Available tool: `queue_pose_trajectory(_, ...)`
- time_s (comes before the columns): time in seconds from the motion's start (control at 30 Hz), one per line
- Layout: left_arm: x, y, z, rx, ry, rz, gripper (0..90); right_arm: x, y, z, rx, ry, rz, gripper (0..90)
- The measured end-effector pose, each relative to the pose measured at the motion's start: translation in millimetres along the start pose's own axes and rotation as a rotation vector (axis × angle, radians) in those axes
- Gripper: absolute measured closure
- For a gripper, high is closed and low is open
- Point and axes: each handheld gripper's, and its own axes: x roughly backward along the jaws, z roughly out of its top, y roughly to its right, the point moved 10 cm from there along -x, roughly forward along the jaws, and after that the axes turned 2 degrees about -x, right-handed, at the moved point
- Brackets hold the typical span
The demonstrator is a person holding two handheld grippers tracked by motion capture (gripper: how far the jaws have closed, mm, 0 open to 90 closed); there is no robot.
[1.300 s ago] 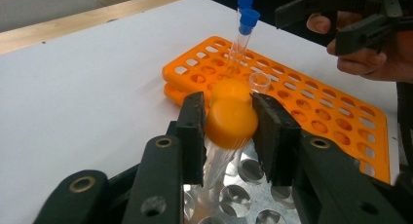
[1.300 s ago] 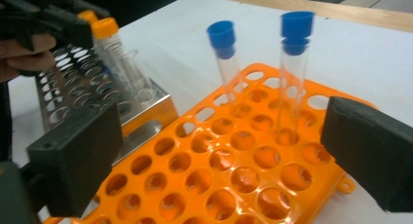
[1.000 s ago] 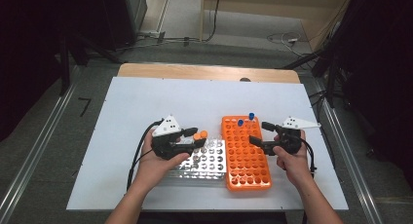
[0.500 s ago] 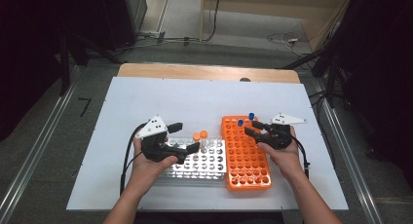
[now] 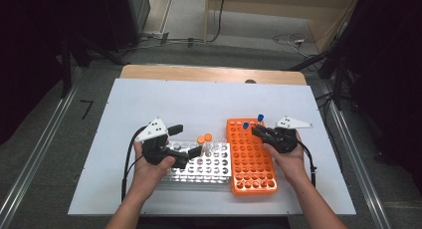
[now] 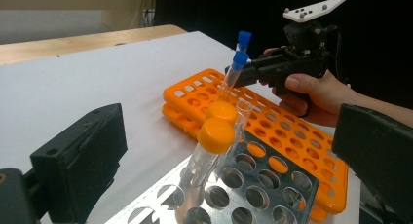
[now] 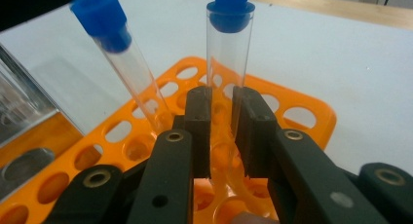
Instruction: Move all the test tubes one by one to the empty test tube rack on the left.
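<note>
Two blue-capped tubes [image 7: 229,48] stand in the orange rack [image 5: 251,159], mid-frame; right claw [image 7: 221,131] pinches one. Two orange-capped tubes [image 6: 216,136] sit in the metal rack [image 5: 204,164]; left claw [image 5: 186,144] gapes.

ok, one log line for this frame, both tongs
left tongs: just opened, either side of orange-capped tubes in metal rack | right tongs: just closed on blue-capped tube in orange rack
</note>
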Motion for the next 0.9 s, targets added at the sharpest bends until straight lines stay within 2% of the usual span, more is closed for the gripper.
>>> queue_pose_trajectory(0.2,-0.4,1.8,2.6,-0.004,0.007,0.001,0.0,12.1,-1.2,10.2,0.004,0.048,-0.013,74.7)
queue_pose_trajectory(0.43,-3.0,6.1,5.3,-0.022,0.002,-0.002,0.0,31.0,-11.6,16.3,0.004,0.065,0.034,74.7)
queue_pose_trajectory(0.67,-6.0,11.8,7.9,-0.032,0.003,-0.019,0.0,47.0,-35.0,18.6,0.023,0.063,0.107,74.6)
queue_pose_trajectory(0.9,-5.6,17.6,13.3,-0.023,0.023,-0.039,0.0,50.9,-62.1,17.5,0.051,0.039,0.172,74.6)
